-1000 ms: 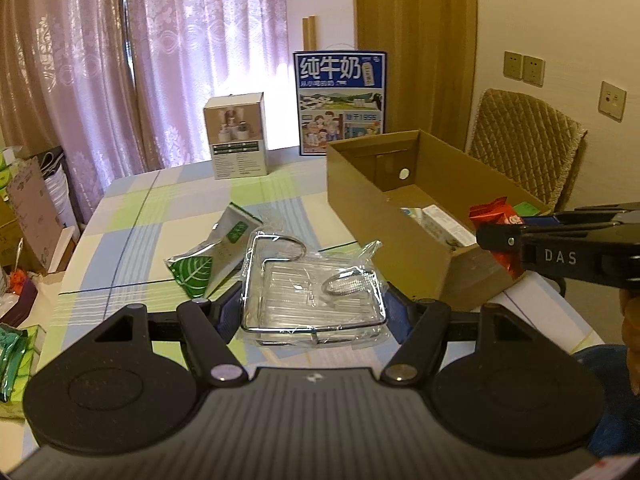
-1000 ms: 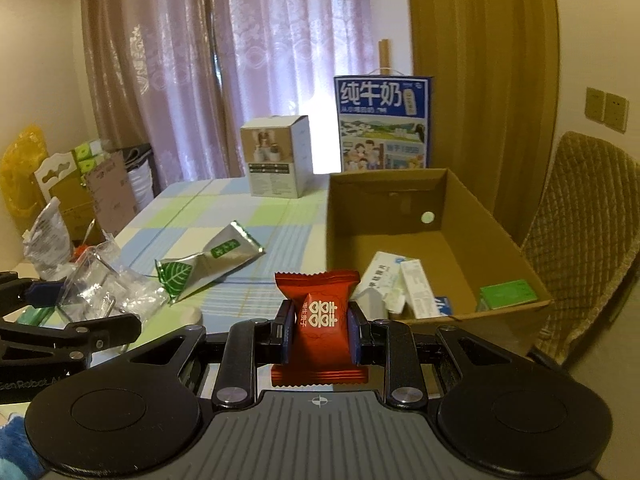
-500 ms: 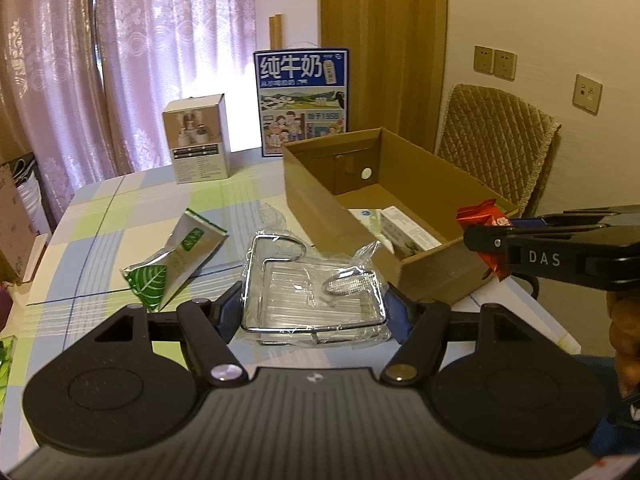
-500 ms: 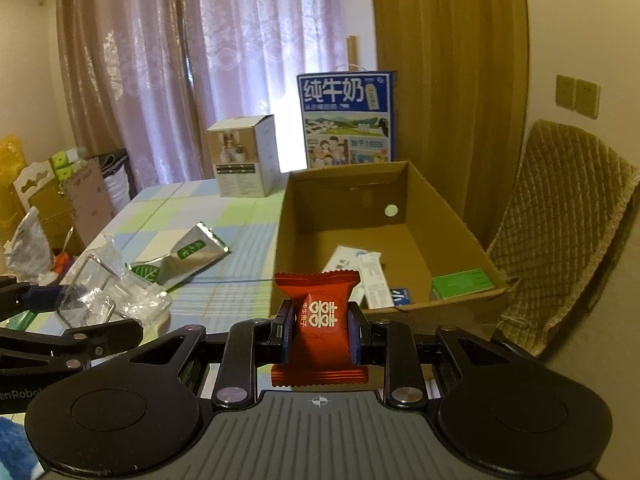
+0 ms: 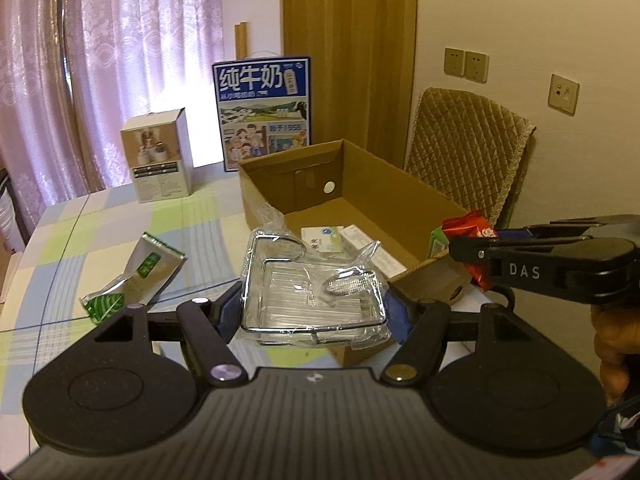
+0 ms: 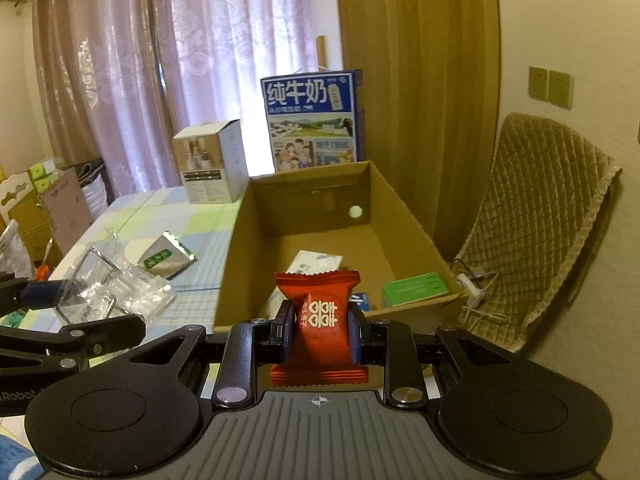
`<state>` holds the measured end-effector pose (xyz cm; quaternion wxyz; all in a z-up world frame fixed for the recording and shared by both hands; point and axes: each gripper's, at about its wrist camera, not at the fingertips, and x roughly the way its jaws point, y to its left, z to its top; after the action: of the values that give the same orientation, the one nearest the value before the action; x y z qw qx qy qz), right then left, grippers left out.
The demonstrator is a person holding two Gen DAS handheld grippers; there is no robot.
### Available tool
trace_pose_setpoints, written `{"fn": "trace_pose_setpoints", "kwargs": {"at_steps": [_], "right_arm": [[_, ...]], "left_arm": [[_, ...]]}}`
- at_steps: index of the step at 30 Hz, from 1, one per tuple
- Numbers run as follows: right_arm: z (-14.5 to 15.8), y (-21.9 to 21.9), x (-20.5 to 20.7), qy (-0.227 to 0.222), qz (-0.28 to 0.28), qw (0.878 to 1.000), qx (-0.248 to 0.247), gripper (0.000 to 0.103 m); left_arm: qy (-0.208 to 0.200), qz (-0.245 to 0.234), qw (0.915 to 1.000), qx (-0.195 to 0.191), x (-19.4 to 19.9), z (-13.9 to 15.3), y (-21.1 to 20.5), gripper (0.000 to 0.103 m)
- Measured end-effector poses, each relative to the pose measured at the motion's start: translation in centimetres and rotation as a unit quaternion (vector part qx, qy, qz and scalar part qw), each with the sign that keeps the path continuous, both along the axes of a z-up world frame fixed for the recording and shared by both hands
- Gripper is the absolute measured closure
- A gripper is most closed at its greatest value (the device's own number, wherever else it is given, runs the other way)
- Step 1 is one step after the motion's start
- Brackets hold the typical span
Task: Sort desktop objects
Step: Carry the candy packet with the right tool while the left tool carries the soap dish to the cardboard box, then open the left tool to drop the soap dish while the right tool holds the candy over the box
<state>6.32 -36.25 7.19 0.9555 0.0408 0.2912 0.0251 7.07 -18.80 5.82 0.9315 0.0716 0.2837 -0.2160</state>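
Both grippers have moved closer to the cardboard box (image 6: 404, 216) vs 1 s ago. Right gripper (image 6: 320, 332) jaws clamped on red candy packet (image 6: 318, 316), at box's near edge. Left gripper (image 5: 314, 312) jaws clamped on bagged wire rack (image 5: 312, 292), above table (image 5: 100, 232) beside box.

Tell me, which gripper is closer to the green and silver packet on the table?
Left. The left gripper, holding the bagged wire rack, is just right of the green and silver packet. The right gripper holds the red candy farther away, at the cardboard box.
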Motion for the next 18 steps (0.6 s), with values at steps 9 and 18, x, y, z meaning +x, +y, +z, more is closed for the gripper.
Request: {"fn": "trace_pose_setpoints", "kwargs": {"at_steps": [9, 18], "right_arm": [[-0.1, -2.1, 1.5, 0.002, -0.011, 1.000, -0.007, 0.079], [-0.3, -3.4, 4.2, 0.002, -0.010, 1.000, -0.016, 0.079]], "left_arm": [[-0.003, -0.017, 0.9998, -0.009, 2.2, 0.5, -2.3, 0.037], [-0.003, -0.027, 0.9995, -0.013, 5.0, 0.4, -4.1, 0.037]]}}
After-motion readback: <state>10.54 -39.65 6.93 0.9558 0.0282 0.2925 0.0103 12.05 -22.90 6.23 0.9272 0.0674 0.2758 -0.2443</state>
